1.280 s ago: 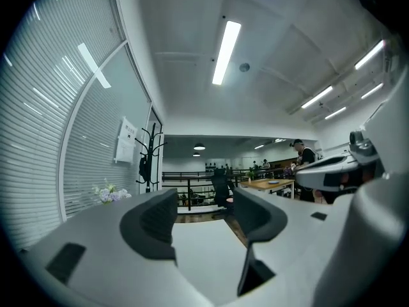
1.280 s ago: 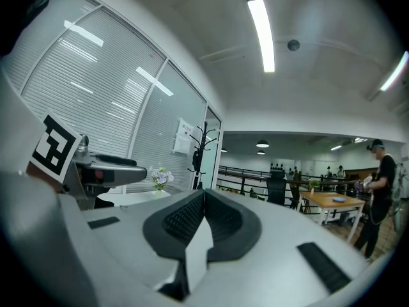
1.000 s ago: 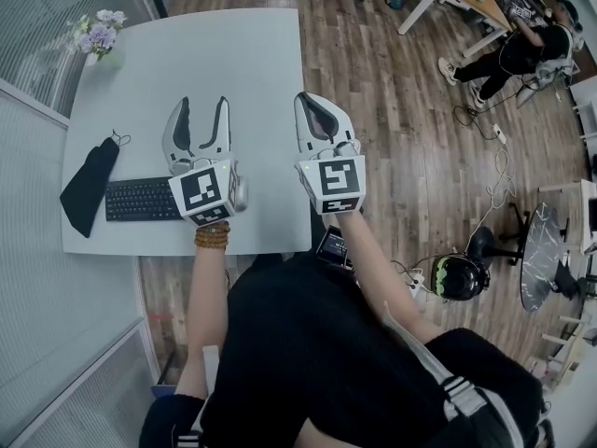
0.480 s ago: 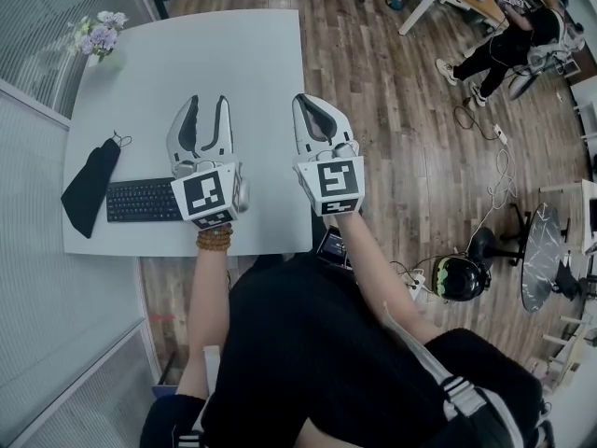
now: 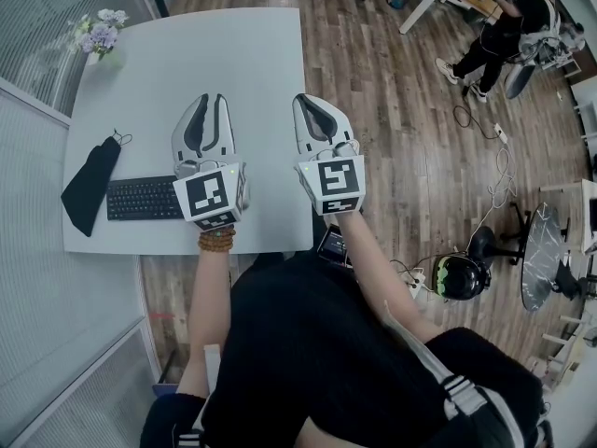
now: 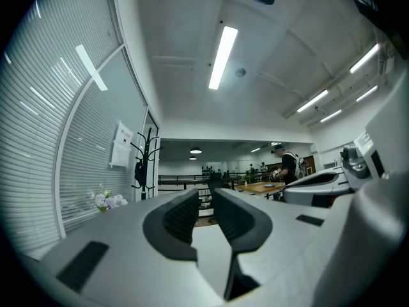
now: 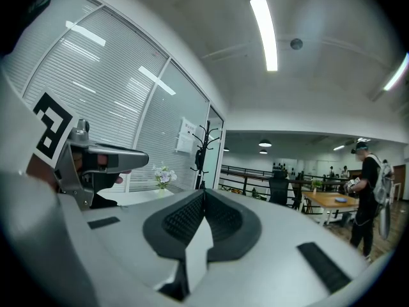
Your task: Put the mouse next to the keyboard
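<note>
A black keyboard (image 5: 144, 199) lies near the white table's (image 5: 187, 54) front edge. Just right of it is a grey mouse (image 5: 245, 194), mostly hidden under the left gripper's marker cube. My left gripper (image 5: 211, 101) hovers above the table beyond the mouse, pointing away from me. Its jaws are closing, a narrow gap is left, and nothing is between them (image 6: 206, 194). My right gripper (image 5: 310, 101) hangs over the table's right edge, shut and empty (image 7: 204, 194).
A black cloth (image 5: 89, 187) lies left of the keyboard. Purple flowers (image 5: 100, 34) stand at the table's far left corner. To the right of the table is wooden floor, with a person (image 5: 508, 31) far off, cables and a stool (image 5: 485, 245).
The left gripper's jaws have swung from wide apart to nearly together, and it has drifted slightly right. The right gripper has stayed put.
</note>
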Available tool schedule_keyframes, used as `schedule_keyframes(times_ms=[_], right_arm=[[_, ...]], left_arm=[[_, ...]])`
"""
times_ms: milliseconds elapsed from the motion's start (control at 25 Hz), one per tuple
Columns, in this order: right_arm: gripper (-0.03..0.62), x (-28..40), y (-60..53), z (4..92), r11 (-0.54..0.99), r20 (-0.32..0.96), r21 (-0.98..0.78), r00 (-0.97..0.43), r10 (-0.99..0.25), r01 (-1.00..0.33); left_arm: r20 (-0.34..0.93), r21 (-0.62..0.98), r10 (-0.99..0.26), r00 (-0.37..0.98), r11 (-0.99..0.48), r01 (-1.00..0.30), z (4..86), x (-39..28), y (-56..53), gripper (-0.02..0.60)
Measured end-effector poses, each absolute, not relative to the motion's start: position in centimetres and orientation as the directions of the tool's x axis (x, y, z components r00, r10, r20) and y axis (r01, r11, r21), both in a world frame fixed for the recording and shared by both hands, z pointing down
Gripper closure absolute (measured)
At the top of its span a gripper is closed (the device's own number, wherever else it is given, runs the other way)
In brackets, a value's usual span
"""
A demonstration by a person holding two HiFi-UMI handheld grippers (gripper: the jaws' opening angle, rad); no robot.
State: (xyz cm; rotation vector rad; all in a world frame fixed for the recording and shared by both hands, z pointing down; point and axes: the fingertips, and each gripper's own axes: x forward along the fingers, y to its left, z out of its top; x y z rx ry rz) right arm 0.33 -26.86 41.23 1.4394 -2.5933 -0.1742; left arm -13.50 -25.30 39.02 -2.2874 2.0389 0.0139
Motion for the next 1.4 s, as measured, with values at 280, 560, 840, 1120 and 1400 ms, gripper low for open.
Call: schedule_keyframes(times_ms=[280, 560, 840, 1120, 1400], right_arm=[[0.595, -0.2, -27.0, 41.3, 0.541, 0.099, 0.191, -0.532, -0.841, -0.819], [0.595, -0.5, -26.9, 41.3, 0.555, 0.107, 0.193, -0.545, -0.832, -0.809], [0.595, -0.7, -26.8, 41.6, 0.56, 0.113, 0.198, -0.549, -0.828, -0.804], [0.595, -0.5, -26.6, 41.6, 0.564, 0.115, 0.201, -0.552, -0.826, -0.801], [0.595, -0.4, -26.5, 41.7, 0.561, 0.118, 0.2, -0.548, -0.828, -0.803]], left_arm=[[-0.04, -0.059, -0.993, 0.112, -0.11, -0.992, 39.3, -13.7, -25.5, 0.54], [-0.006, -0.062, -0.995, 0.101, -0.101, -0.993, 40.3, -14.0, -25.8, 0.554], [0.023, -0.058, -0.994, 0.11, -0.111, -0.992, 41.6, -13.8, -25.9, 0.56], [0.031, -0.052, -0.993, 0.113, -0.114, -0.992, 42.1, -13.5, -25.9, 0.56], [0.036, -0.045, -0.992, 0.117, -0.118, -0.992, 42.4, -13.4, -26.0, 0.56]])
